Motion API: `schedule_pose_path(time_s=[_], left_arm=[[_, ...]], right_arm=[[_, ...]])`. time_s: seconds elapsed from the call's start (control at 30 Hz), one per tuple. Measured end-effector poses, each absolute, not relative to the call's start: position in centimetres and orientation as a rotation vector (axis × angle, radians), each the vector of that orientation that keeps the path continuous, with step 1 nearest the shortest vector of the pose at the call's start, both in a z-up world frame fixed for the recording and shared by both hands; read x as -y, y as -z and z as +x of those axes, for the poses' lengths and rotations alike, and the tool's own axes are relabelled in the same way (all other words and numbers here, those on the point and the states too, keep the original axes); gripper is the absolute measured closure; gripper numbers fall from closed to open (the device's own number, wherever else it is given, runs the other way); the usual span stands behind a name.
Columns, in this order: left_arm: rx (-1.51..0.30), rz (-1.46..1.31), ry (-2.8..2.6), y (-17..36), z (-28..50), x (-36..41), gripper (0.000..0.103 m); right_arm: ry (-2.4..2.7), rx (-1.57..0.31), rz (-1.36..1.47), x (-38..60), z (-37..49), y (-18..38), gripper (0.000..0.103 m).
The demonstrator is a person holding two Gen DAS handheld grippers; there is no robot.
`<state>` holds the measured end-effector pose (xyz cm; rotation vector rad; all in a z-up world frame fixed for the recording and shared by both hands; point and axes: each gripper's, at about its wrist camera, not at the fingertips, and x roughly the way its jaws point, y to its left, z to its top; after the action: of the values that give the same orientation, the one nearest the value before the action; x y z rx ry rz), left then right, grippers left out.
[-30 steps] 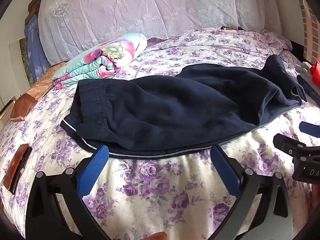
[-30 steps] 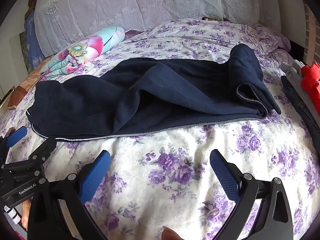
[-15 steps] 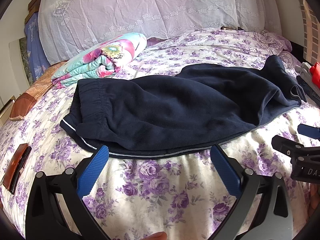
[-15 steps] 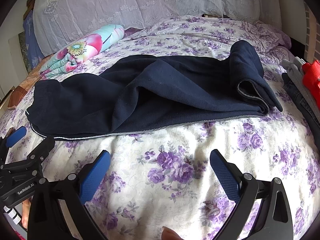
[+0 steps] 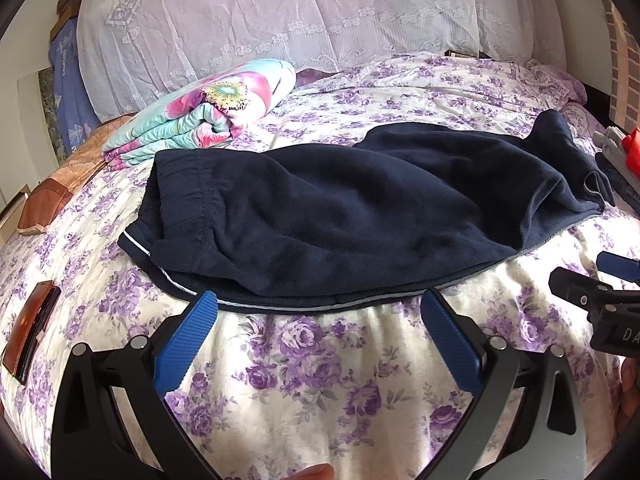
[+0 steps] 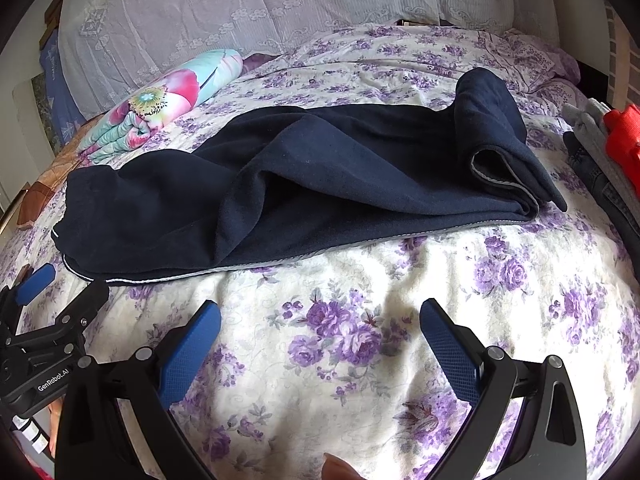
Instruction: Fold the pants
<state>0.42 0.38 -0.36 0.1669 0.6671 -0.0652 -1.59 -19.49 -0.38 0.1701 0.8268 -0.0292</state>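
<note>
Dark navy pants (image 5: 360, 216) lie lengthwise across the floral bed, folded leg over leg, waistband at the left and cuffs at the right. They also show in the right wrist view (image 6: 300, 188). My left gripper (image 5: 318, 308) is open and empty, its tips just at the pants' near edge by the waist half. My right gripper (image 6: 319, 314) is open and empty over bare sheet, a little short of the pants' near edge. Each gripper shows at the edge of the other's view.
A folded flowered blanket (image 5: 208, 108) lies behind the waistband. A lace-covered pillow (image 5: 280, 12) lines the back. A stack of folded clothes with a red item (image 6: 616, 140) sits at the right edge. A brown flat object (image 5: 30, 332) lies at the left.
Both grippers have edged slightly forward toward the pants; the right one moved a bit more. The pants have not moved.
</note>
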Motion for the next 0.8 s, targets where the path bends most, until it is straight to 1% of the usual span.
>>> schedule_pose_path(time_s=[0.37,0.8], left_arm=[[-0.672,0.173,0.070,0.50,0.53,-0.31,0.004],[-0.661,0.167,0.072,0.19,0.36,-0.40,0.004]], right_arm=[[0.026,-0.796,0.141,19.06,-2.09,-0.15,0.003],[0.031,-0.804,0.141,18.98,-2.05,-0.07,0.003]])
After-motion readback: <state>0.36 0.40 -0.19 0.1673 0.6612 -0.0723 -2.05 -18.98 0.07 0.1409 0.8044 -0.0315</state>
